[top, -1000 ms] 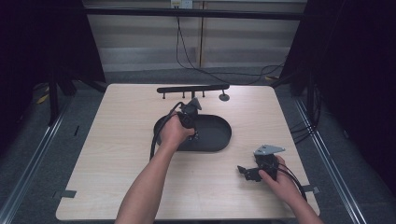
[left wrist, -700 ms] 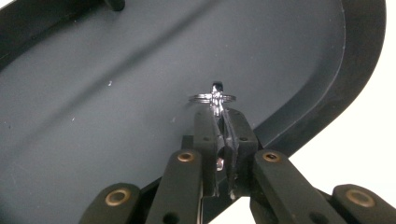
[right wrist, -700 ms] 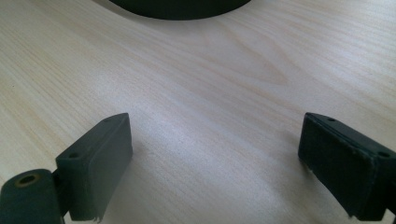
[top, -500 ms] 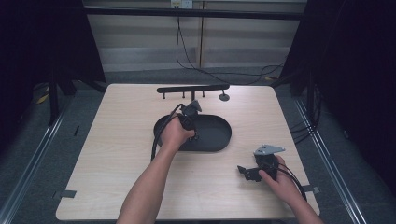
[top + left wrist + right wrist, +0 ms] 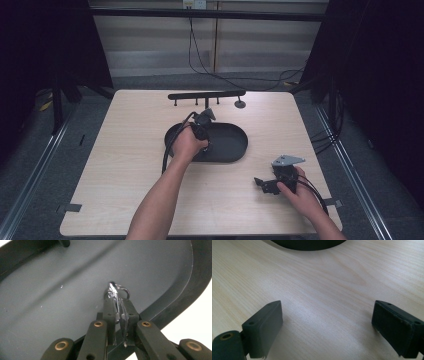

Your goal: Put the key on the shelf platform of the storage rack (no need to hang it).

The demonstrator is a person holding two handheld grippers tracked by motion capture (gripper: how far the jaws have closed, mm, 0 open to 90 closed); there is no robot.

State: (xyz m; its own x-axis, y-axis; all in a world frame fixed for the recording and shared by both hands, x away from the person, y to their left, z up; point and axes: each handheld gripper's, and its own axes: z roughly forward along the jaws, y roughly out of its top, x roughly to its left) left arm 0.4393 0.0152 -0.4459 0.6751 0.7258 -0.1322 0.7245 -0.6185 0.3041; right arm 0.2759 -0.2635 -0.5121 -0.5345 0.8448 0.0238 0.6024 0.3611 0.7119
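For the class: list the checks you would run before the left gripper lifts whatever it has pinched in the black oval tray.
1. Left gripper shut on the small dark hook with a crumpled shiny wrap: ok.
2. Hook clear of the black oval tray floor: cannot tell.
3. Tray lying flat on the light wooden table: ok.
4. Right gripper open, over bare table, apart from the tray: ok.
5. Black rack with pegs standing behind the tray: ok.

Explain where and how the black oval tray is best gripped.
On the black oval tray, probably the raised rim at its right end, from above, one jaw inside and one outside: it lies flat, too wide to span.
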